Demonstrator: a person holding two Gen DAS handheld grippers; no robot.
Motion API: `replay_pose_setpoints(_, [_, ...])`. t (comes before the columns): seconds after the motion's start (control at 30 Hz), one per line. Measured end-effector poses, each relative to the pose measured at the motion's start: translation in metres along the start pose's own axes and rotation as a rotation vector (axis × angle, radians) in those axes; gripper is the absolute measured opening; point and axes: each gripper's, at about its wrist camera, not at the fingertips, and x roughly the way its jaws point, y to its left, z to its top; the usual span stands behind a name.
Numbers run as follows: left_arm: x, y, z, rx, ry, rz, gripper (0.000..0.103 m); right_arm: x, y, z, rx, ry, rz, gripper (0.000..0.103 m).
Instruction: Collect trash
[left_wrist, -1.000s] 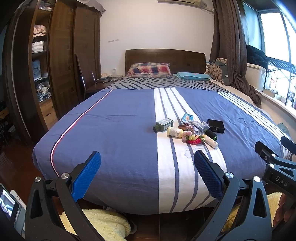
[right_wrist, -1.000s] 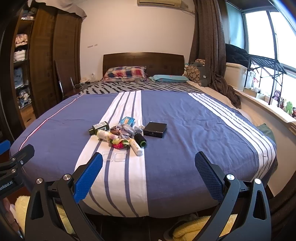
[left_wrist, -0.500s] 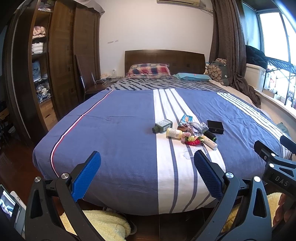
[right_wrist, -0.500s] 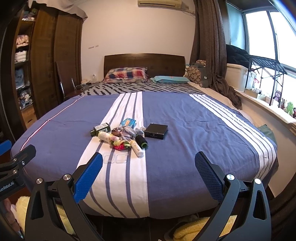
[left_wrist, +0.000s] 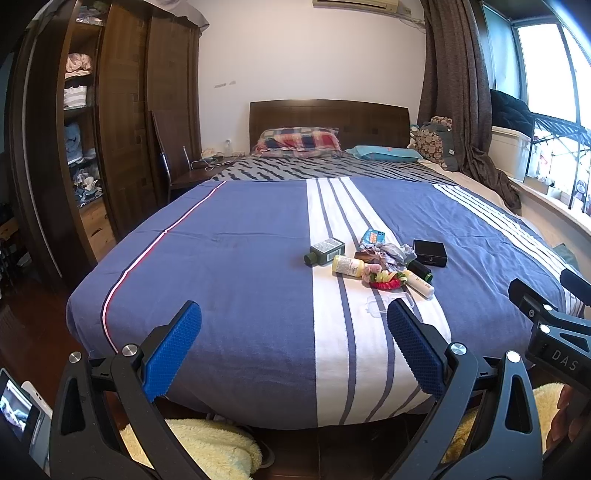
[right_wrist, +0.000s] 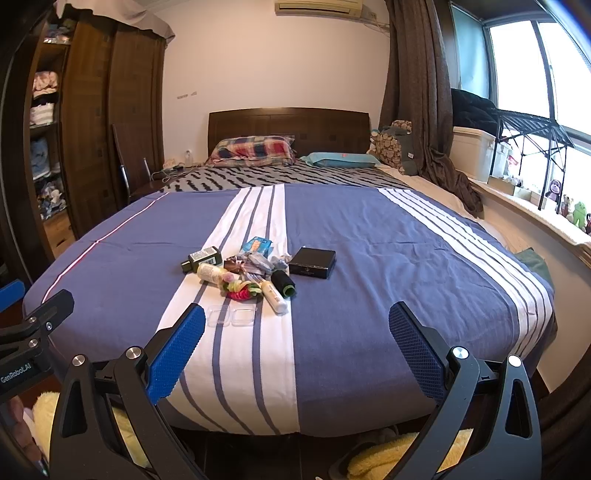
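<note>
A pile of clutter lies on the white stripe of the bed: a dark green bottle (left_wrist: 324, 251) (right_wrist: 201, 258), a cream bottle (left_wrist: 348, 266) (right_wrist: 211, 273), a blue snack packet (left_wrist: 372, 236) (right_wrist: 256, 244), crumpled wrappers (left_wrist: 389, 253) (right_wrist: 255, 261), a red and yellow bundle (left_wrist: 384, 280) (right_wrist: 242, 289), a white tube (left_wrist: 419, 284) (right_wrist: 273, 296), a black spool (right_wrist: 283, 283), a black box (left_wrist: 429, 252) (right_wrist: 312, 262) and a clear plastic case (left_wrist: 380, 303) (right_wrist: 231, 315). My left gripper (left_wrist: 293, 347) and right gripper (right_wrist: 297, 349) both hang open and empty before the bed's foot, short of the pile.
The blue striped bed (left_wrist: 229, 258) fills the room. A wooden wardrobe (left_wrist: 110, 122) and a chair (left_wrist: 166, 170) stand at the left. Curtains, a storage bin (right_wrist: 472, 151) and a window sill run along the right. Yellow fluffy rugs (left_wrist: 207, 439) lie on the floor below the grippers.
Both views have tilted or drifted slightly, so the bed and pile sit a little lower in frame. Both grippers stay open and empty.
</note>
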Motion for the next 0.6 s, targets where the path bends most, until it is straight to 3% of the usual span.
replay_pose_setpoints(0.6, [-0.0002,-0.0003,-0.0009,0.001,-0.001,0.0,0.095,-0.002,-0.0006,-0.001,0.004,-0.003,0.006,0.1])
